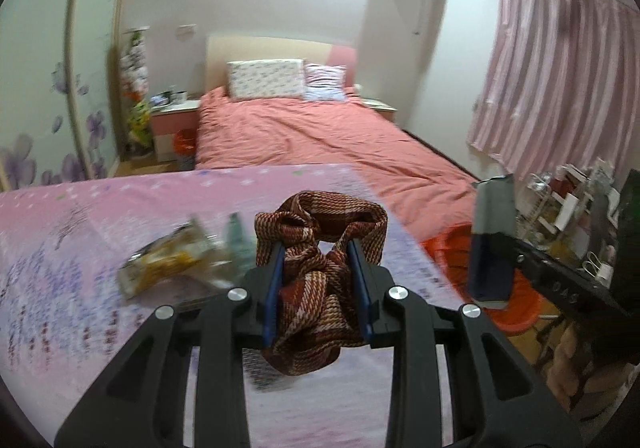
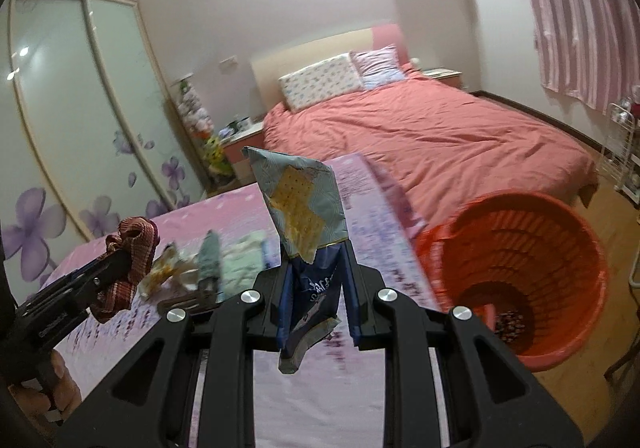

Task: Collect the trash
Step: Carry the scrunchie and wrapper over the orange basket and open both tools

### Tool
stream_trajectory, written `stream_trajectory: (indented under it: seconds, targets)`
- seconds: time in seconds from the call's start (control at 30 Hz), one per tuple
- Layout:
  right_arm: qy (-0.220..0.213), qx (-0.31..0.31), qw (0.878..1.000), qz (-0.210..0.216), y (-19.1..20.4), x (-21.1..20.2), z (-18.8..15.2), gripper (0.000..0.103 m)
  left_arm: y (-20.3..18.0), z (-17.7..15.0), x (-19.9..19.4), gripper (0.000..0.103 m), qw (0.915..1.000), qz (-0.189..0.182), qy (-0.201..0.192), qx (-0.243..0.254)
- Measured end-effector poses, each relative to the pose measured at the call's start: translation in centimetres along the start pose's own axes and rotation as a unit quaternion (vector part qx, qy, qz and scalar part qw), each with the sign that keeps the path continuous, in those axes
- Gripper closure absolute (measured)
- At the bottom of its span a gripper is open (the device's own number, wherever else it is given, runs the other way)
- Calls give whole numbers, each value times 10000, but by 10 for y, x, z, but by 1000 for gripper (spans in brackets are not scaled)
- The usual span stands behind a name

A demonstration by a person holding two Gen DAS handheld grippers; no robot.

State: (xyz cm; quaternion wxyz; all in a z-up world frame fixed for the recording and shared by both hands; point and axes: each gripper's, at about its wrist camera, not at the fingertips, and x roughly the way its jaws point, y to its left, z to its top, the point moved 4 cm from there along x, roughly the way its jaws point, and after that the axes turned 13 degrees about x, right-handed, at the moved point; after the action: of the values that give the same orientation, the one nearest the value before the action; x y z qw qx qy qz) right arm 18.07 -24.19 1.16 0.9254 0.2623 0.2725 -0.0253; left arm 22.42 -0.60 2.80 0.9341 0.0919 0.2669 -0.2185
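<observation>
My left gripper (image 1: 318, 248) is shut on a bunched red-brown woven cloth (image 1: 320, 248), held above the pink flowered table (image 1: 60, 248). In the right wrist view that cloth (image 2: 132, 252) hangs at the left in the left gripper (image 2: 120, 260). My right gripper (image 2: 318, 252) is shut on a blue-grey cracker wrapper (image 2: 300, 204) that stands up between its pads. From the left wrist view the wrapper (image 1: 492, 208) is at the right, over the orange basket (image 1: 516, 308). A yellow snack wrapper (image 1: 168, 260) and other litter lie on the table.
The orange basket (image 2: 520, 272) stands on the wooden floor right of the table, with some dark bits at its bottom. Behind is a bed (image 2: 432, 136) with a pink cover, a mirrored wardrobe (image 2: 60, 108) at the left, and a rack (image 1: 568, 208) under pink curtains.
</observation>
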Motion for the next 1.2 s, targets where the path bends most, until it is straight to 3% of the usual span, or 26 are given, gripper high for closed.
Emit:
stream_trajectory:
  seconds: [0.5, 0.83, 0.9, 1.07, 1.2]
  targets:
    - [-389, 858, 9936, -615, -120, -16, 36, 81, -147, 35, 60, 72, 9911, -1165, -63, 635]
    - [-229, 1390, 9868, -795, -179, 6, 45, 81, -225, 34, 128, 71, 9817, -1628, 329, 926]
    - [-189, 1488, 9854, -806, -188, 11, 46, 80, -234, 32, 140, 66, 9805, -1663, 422, 957]
    - [-97, 1759, 9805, -868, -211, 23, 50, 72, -251, 23, 176, 56, 9782, -1653, 735, 1017]
    - [-21, 1776, 9788, -1024, -221, 28, 46, 53, -243, 14, 191, 51, 9789, -1559, 918, 947]
